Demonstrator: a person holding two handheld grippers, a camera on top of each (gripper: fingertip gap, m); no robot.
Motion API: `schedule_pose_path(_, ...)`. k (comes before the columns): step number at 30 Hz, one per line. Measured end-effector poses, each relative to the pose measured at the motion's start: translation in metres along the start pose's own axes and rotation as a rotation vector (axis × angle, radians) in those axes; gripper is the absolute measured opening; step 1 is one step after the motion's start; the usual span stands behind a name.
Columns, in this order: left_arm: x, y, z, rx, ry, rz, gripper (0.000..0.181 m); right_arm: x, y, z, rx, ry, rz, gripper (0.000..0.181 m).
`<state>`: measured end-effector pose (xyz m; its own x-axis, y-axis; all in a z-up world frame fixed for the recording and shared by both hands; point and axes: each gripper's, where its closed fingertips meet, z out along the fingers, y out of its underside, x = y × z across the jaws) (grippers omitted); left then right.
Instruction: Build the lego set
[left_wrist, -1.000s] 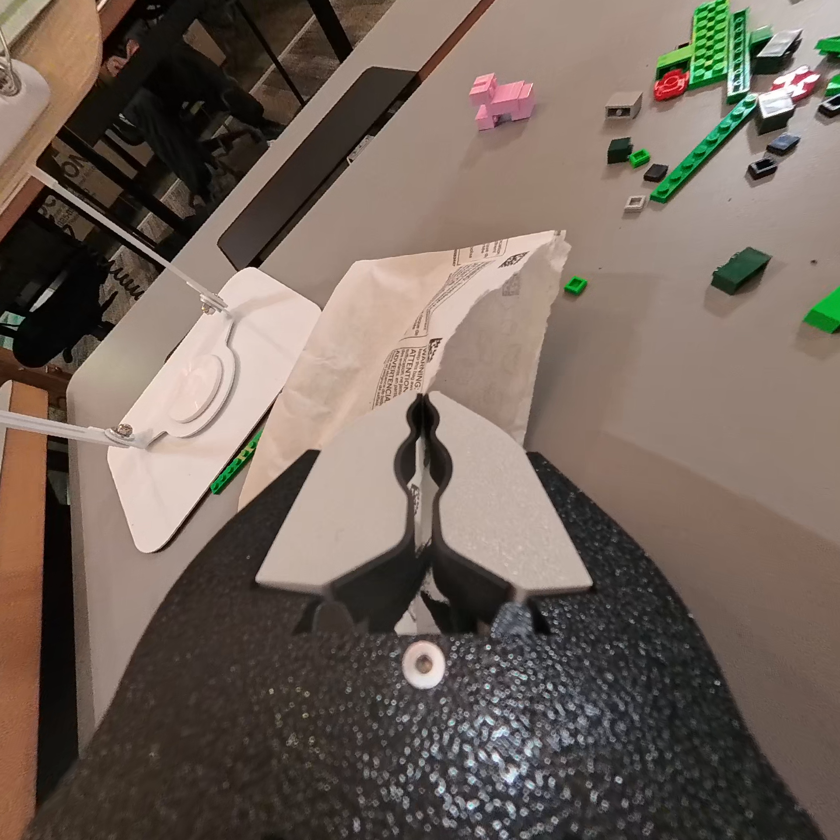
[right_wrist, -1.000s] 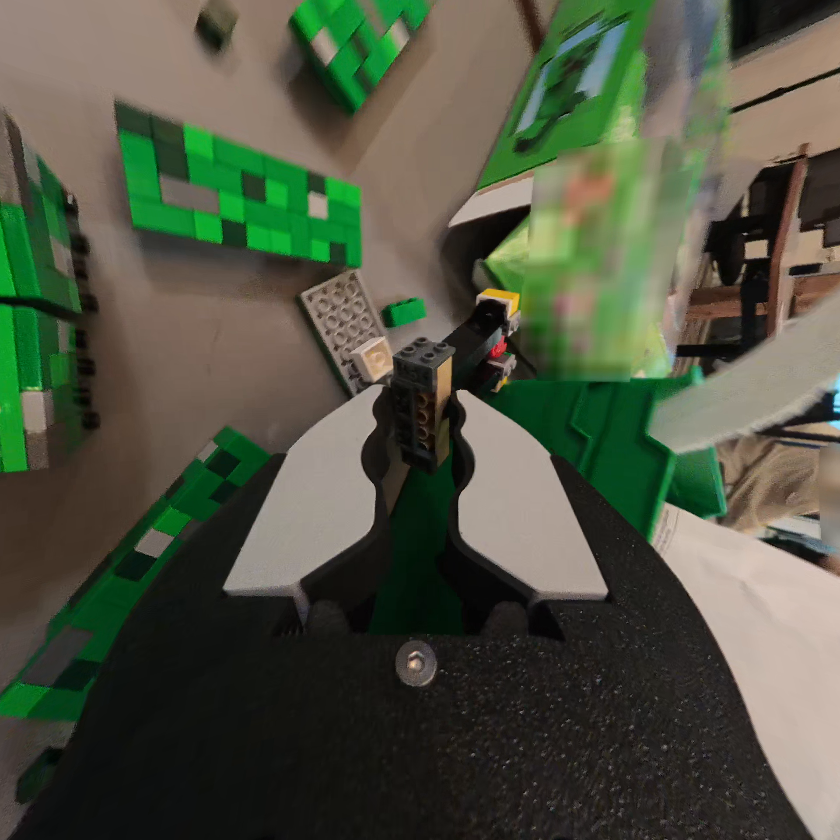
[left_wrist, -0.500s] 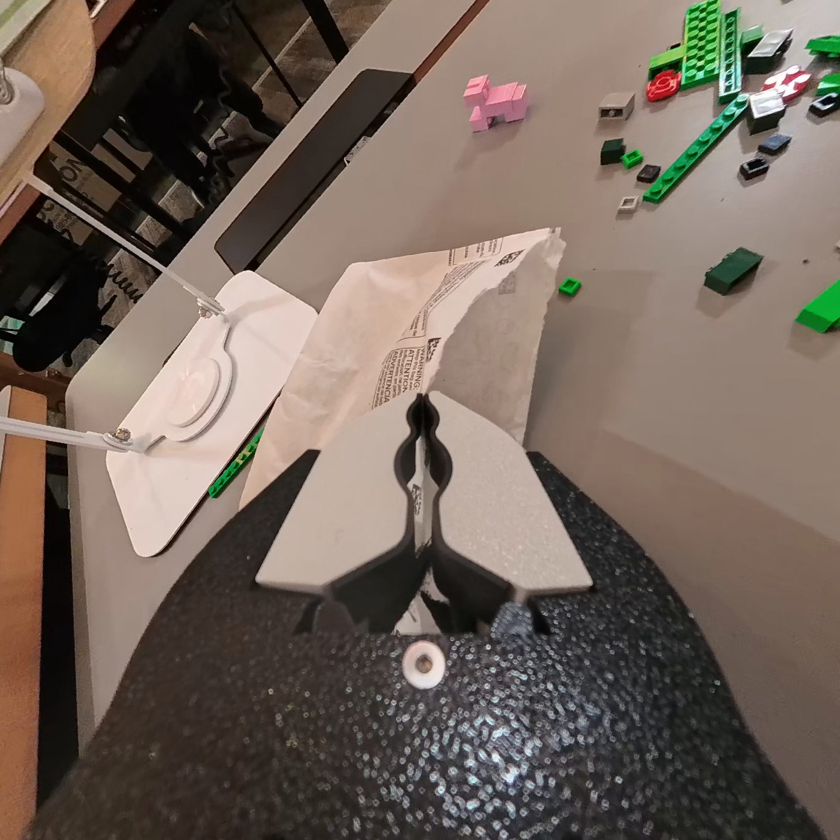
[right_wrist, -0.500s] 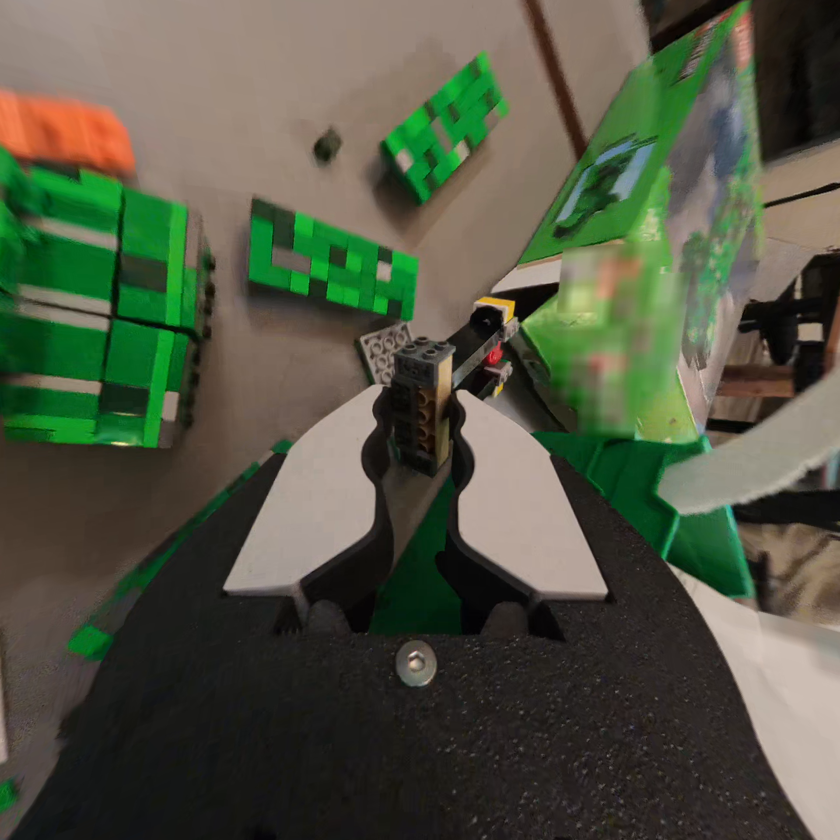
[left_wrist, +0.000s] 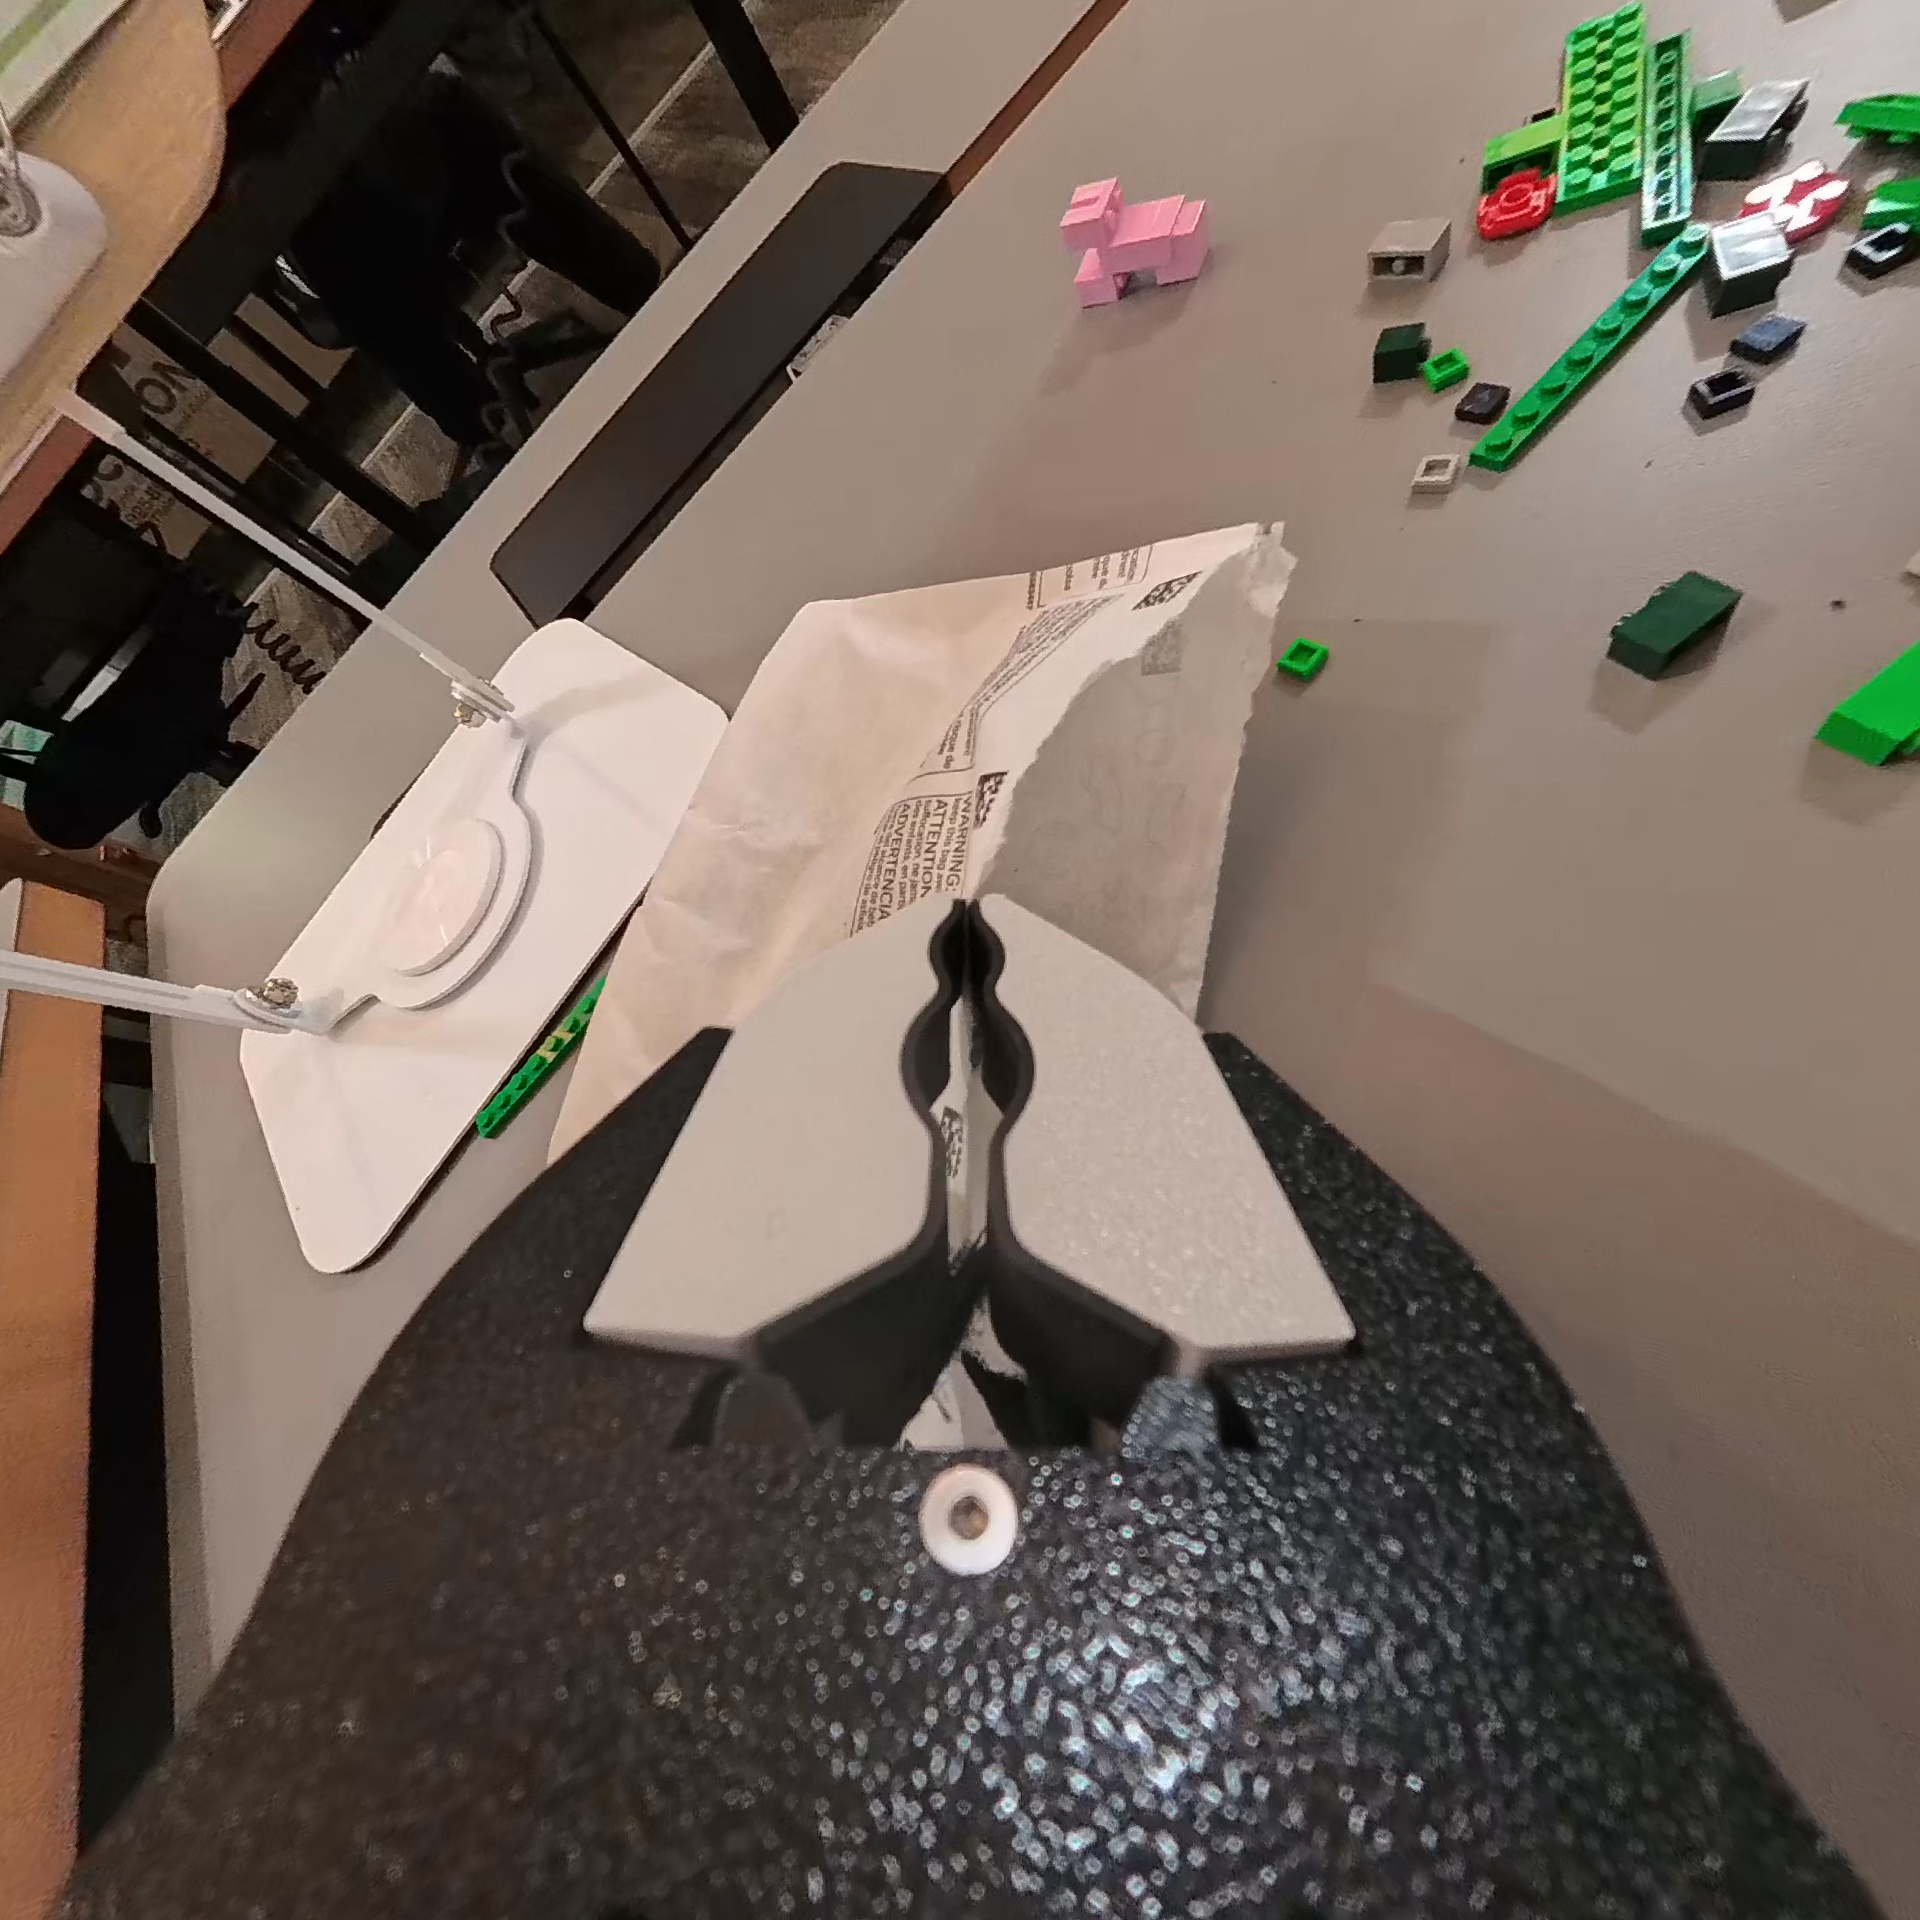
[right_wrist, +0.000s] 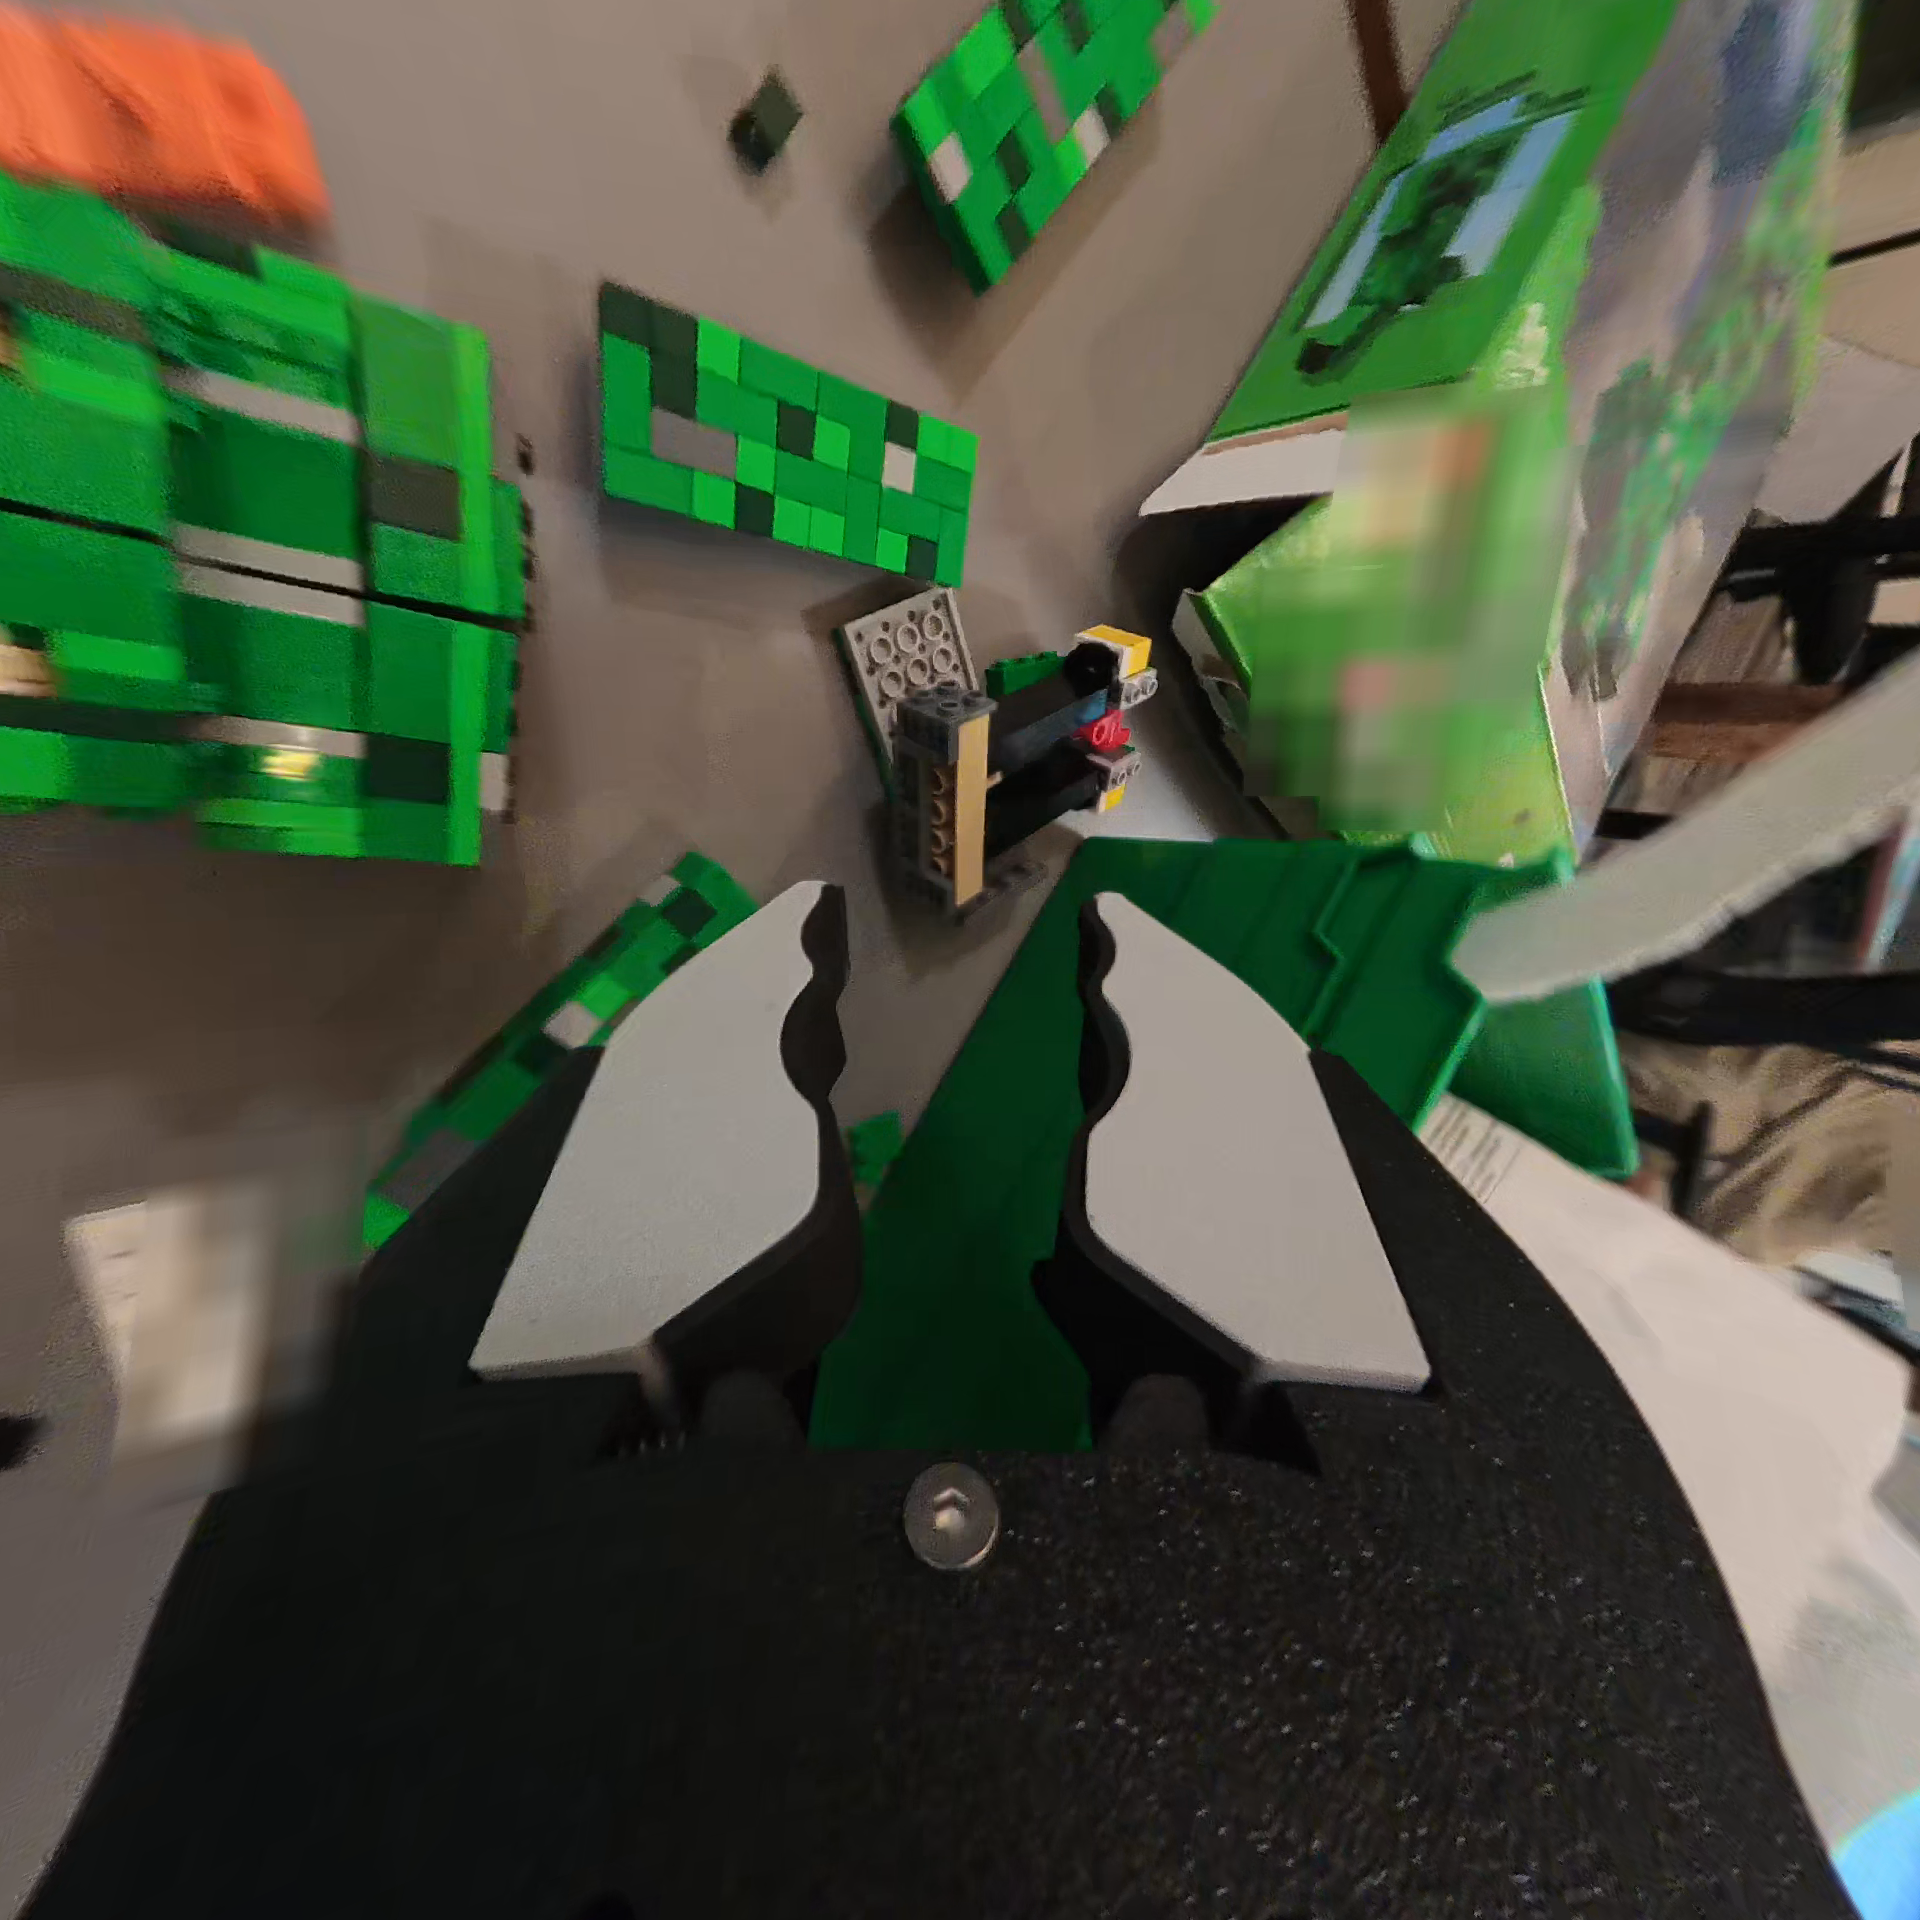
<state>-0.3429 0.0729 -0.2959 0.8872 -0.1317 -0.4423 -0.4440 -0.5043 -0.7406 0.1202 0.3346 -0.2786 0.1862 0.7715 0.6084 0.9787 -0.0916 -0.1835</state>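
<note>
My left gripper (left_wrist: 968, 916) is shut on a torn white paper bag (left_wrist: 1081, 748) with print on it, which stands up from the grey table. My right gripper (right_wrist: 961, 902) is open and empty. Just ahead of its fingertips a small grey, tan and black lego assembly (right_wrist: 971, 790) with yellow and red bits rests on the table, apart from the fingers. Around it lie green tiled panels (right_wrist: 779, 457) (right_wrist: 1029, 125), a large green build (right_wrist: 260, 582) at the left and a grey plate (right_wrist: 904, 655).
The left wrist view shows a pink pig (left_wrist: 1138, 234), loose green and dark pieces (left_wrist: 1590, 364) at the top right and a white stand base (left_wrist: 416, 914) near the table edge. In the right wrist view the lego box (right_wrist: 1507, 416) stands at the right; a big green part (right_wrist: 1247, 935) lies under the gripper. The tips of one gripper are about 55 cm away from the tips of the other. The left gripper is farther from the grey plate (right_wrist: 904, 655), some 50 cm, than the right, some 8 cm.
My right gripper has opened, let go of the small assembly and drawn back from it. My left gripper still holds the paper bag and has barely moved.
</note>
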Motion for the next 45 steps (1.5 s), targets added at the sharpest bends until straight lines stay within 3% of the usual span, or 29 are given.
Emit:
schedule_pose_path(6,0.001,-0.003,-0.001,0.01,-0.001,0.001,0.0,-0.027,-0.032,-0.068,0.292,-0.123,0.247,0.041)
schedule_pose_path(11,0.001,-0.005,-0.002,0.017,-0.003,0.003,0.0,-0.07,-0.089,-0.108,0.515,-0.273,0.27,0.039)
schedule_pose_path(18,-0.001,-0.008,-0.005,0.033,-0.021,0.013,0.0,-0.129,-0.21,-0.125,0.813,-0.386,0.182,0.034)
schedule_pose_path(22,-0.004,-0.009,-0.007,0.043,-0.023,0.005,0.0,-0.149,-0.254,-0.115,0.908,-0.365,0.174,0.034)
schedule_pose_path(26,-0.004,-0.009,-0.008,0.048,-0.012,-0.009,0.0,-0.158,-0.263,-0.106,0.955,-0.303,0.18,0.033)
schedule_pose_path(37,0.002,-0.008,-0.006,0.042,-0.012,0.024,0.0,-0.158,-0.25,-0.106,1.059,-0.369,0.394,0.033)
schedule_pose_path(45,0.006,-0.009,-0.009,0.065,0.06,-0.036,0.0,-0.162,-0.252,-0.099,1.026,-0.218,0.305,0.035)
